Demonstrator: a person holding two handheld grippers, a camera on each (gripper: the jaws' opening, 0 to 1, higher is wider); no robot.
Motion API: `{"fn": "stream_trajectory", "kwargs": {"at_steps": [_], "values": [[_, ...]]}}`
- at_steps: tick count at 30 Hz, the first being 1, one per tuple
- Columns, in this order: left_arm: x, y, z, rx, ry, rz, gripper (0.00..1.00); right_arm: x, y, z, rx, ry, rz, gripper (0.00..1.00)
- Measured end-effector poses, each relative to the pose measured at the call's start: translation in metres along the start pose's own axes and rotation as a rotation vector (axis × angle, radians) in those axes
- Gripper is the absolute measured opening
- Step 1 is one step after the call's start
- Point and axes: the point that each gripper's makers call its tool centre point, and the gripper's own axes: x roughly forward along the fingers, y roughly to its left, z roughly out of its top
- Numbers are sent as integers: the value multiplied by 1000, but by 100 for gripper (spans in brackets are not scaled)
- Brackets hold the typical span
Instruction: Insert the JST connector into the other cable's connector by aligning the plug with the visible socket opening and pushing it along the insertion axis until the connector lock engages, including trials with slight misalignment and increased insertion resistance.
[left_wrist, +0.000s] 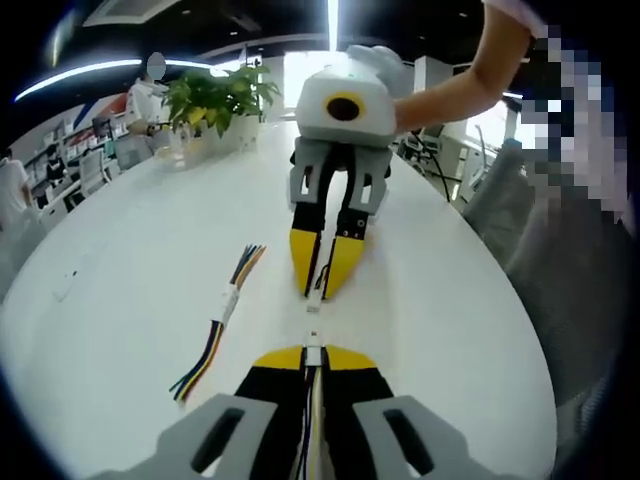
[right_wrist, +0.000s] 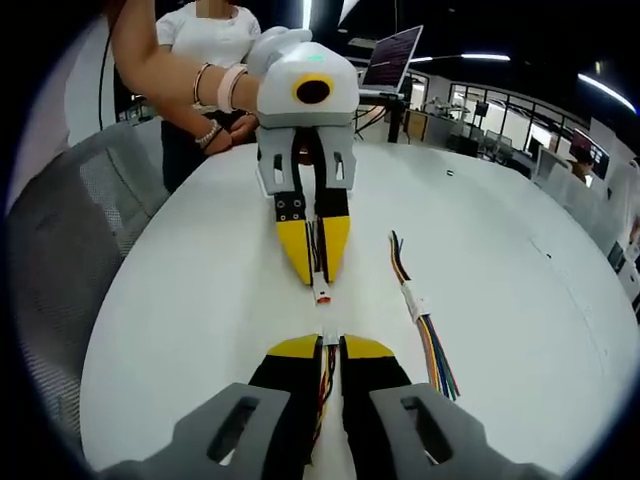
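On a white table (left_wrist: 130, 260), my two grippers face each other tip to tip. My left gripper (left_wrist: 313, 354) is shut on a thin cable, and its white connector (left_wrist: 313, 344) pokes out past the yellow tips. Opposite it, my right gripper (left_wrist: 322, 288) is shut on the other cable with a small white connector (left_wrist: 318, 297) at its tips. In the right gripper view, the right gripper (right_wrist: 331, 346) holds its connector (right_wrist: 330, 338) a short gap away from the left gripper (right_wrist: 320, 278). The left gripper's white connector with a red mark (right_wrist: 322, 293) is roughly in line and apart.
A spare cable of coloured wires with a white joint (left_wrist: 225, 318) (right_wrist: 420, 310) lies on the table beside the grippers. A potted plant (left_wrist: 220, 100) stands at the far end. A person's arm (right_wrist: 165, 75) holds the gripper. A mesh chair (right_wrist: 70, 230) stands off the table edge.
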Motion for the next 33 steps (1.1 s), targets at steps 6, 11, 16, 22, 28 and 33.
{"fn": "stream_trajectory", "kwargs": {"at_steps": [6, 11, 16, 22, 28, 33], "values": [[1, 1, -2, -3, 4, 3, 0, 0, -1, 0, 12, -9, -4, 4], [0, 0, -4, -10, 1, 14, 1, -2, -1, 2, 28, -36, -14, 13], [-4, -1, -6, -19, -7, 30, 2, -3, -2, 0, 38, -39, -22, 12], [-6, 1, -7, -32, -19, 53, 4, -1, -2, -2, 40, -40, -28, 11], [-7, 1, -8, -41, -43, 68, 5, -2, -3, -2, 45, -50, -32, 9], [-7, 2, -8, -44, -61, 71, 4, -3, -2, -2, 42, -50, -33, 7]]}}
